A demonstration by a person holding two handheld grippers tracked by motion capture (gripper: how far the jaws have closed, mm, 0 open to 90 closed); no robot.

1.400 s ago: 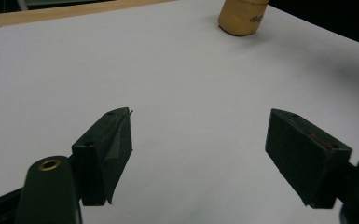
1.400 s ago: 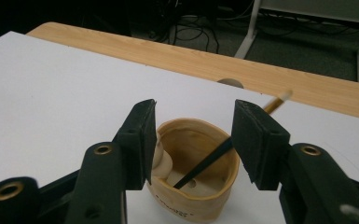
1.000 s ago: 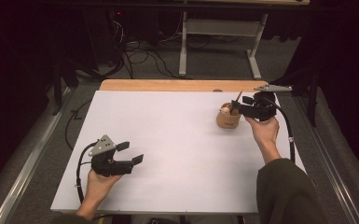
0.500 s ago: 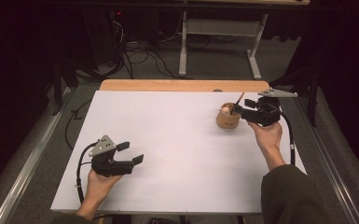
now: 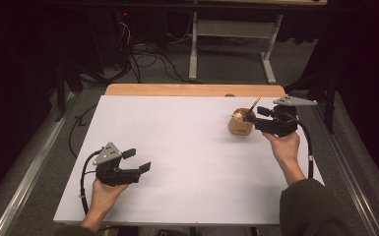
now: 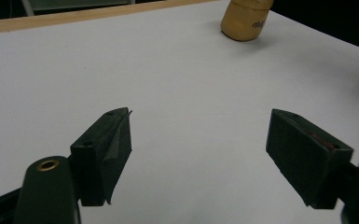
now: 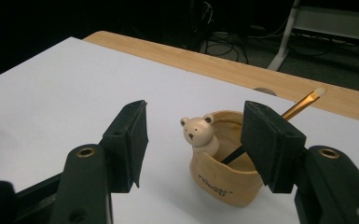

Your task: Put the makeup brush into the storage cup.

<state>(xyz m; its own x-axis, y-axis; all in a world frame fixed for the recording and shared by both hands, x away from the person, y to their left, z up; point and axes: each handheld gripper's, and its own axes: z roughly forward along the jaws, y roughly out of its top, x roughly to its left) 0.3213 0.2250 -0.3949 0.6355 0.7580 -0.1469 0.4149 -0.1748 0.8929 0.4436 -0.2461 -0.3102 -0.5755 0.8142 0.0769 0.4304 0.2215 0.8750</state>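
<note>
While both hand-held grippers (image 5: 139,160) (image 5: 255,114) gape, the bear cup's (image 7: 221,172) dark lettering is unreadable.

The cup (image 6: 246,19) is cut off by the top edge in the left gripper view. Its printed lettering is too small to read. The brush's (image 7: 303,103) lower end is hidden inside it.

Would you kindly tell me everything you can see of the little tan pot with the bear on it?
The small tan ceramic-looking pot stands upright on the white table, near its far right side. A cream bear figurine perches on its rim, and dark lettering marks its side. A thin brush with a gold ferrule leans inside it. The open right hand-held gripper frames it, but whether it touches is unclear.
</note>
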